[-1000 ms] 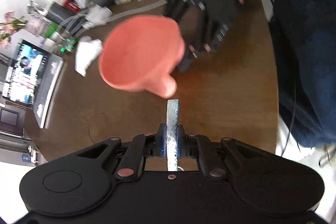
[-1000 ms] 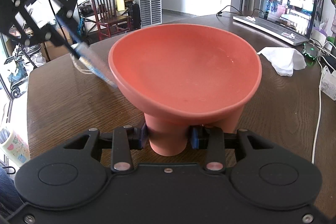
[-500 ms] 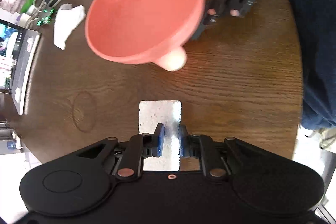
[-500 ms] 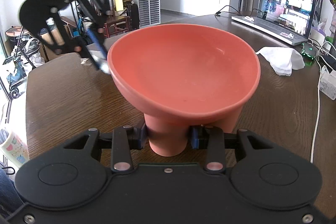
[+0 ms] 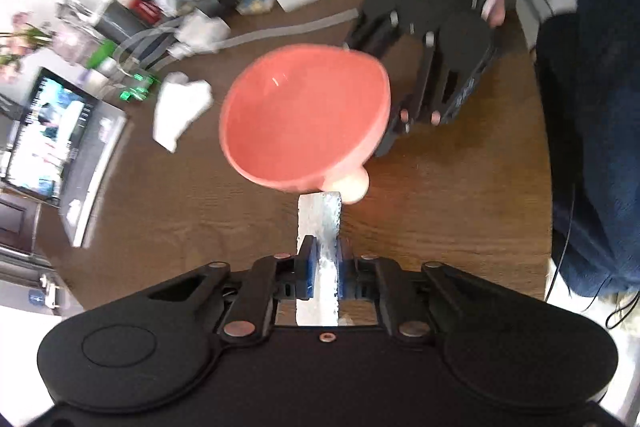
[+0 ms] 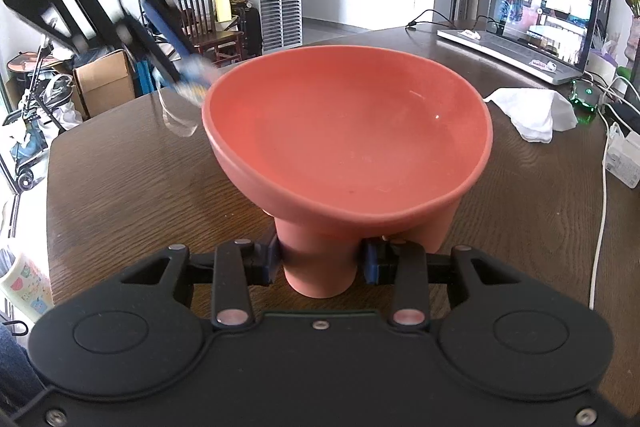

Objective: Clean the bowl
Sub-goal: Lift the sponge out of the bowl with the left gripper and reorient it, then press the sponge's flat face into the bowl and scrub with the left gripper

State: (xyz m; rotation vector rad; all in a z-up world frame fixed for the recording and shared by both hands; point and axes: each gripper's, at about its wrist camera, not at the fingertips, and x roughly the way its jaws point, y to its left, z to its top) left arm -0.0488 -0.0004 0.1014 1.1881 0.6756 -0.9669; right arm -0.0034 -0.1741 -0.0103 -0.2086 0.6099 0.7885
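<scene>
R gripper [image 6: 320, 263]: jaws clamped on bowl [image 6: 348, 135] foot, bowl upright, held over table [image 6: 128, 187] | L gripper [image 5: 324, 267]: jaws pinched on pad [image 5: 320, 223], pad tip just beside bowl foot, below rim | beyond: cloth [image 6: 532, 111], laptop [image 6: 532, 23]

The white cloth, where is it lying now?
In the right wrist view, the white cloth lies on the table, right of the bowl and in front of the laptop.
</scene>
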